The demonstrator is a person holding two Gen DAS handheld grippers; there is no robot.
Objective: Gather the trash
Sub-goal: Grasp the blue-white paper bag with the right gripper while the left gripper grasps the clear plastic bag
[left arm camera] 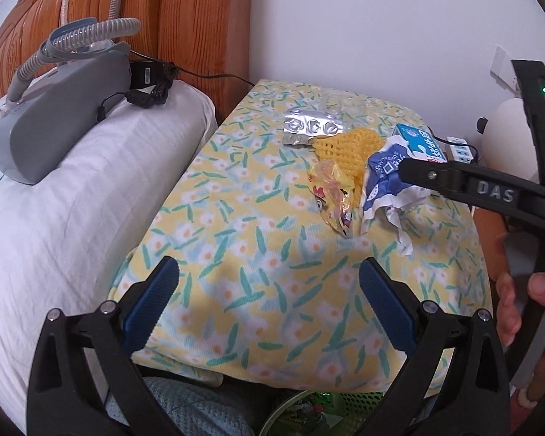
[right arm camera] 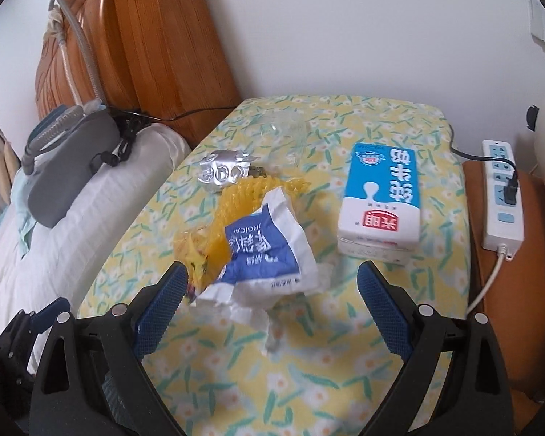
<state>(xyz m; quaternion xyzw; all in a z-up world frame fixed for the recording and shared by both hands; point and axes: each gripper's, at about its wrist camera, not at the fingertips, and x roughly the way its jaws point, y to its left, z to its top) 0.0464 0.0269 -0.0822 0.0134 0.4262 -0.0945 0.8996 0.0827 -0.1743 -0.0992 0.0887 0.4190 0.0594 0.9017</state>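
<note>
In the left wrist view the right gripper's finger (left arm camera: 432,176) covers part of the milk carton (left arm camera: 419,141) and the crumpled blue-and-white wrapper (left arm camera: 385,178) at two o'clock. A green basket (left arm camera: 348,401) at six o'clock is mostly hidden under the floral cloth (left arm camera: 272,290). The clear plastic item (right arm camera: 283,130) at twelve o'clock is too faint to identify. The hand (left arm camera: 519,301) is cut off at four o'clock.

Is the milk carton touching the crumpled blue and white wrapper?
Apart. The right wrist view shows a strip of floral cloth between the milk carton and the wrapper.
</note>
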